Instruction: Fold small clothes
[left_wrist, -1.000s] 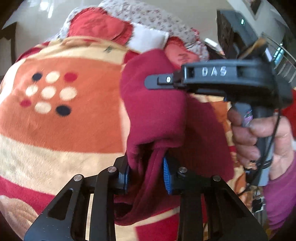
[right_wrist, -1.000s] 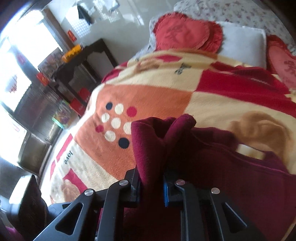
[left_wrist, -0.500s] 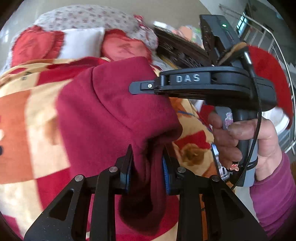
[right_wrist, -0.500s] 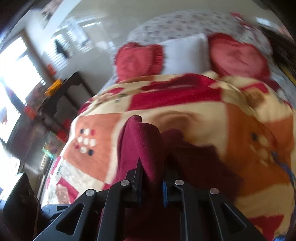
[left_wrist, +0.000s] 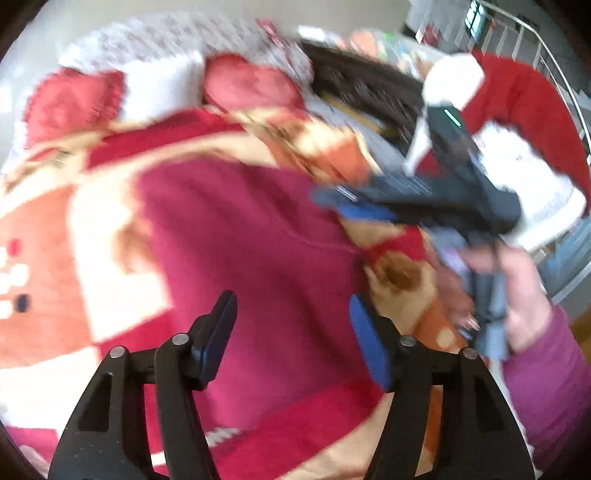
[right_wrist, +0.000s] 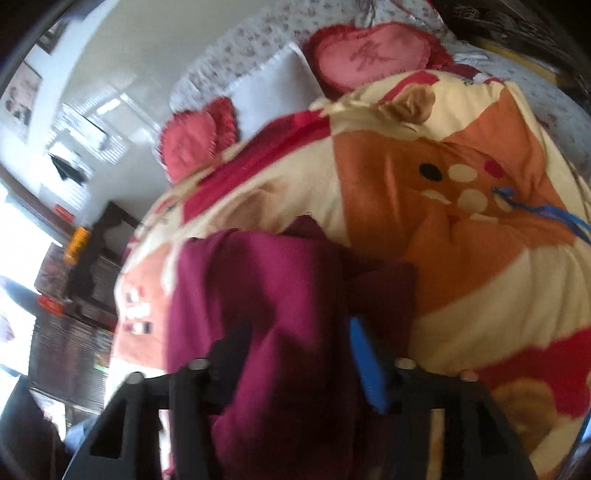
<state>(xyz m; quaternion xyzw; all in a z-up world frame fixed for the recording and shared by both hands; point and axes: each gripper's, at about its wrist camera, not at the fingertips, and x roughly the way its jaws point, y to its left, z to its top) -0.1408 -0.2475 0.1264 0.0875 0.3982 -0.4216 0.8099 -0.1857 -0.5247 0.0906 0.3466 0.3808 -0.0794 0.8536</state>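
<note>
Change: both grippers were clamped on the maroon garment (left_wrist: 251, 251); now both have let go.
Left gripper (left_wrist: 295, 332): fingers spread wide above the cloth.
Right gripper (right_wrist: 291, 354): fingers apart, cloth loose between them.
Garment: lying folded on the blanket (right_wrist: 461, 236), probably dropped to finish a fold.

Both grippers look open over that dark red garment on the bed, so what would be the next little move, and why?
Probably draw both back. The left gripper and right gripper stand open, and the dark red garment lies on the blanket, seemingly just laid down; a look would show where to grip next.
</note>
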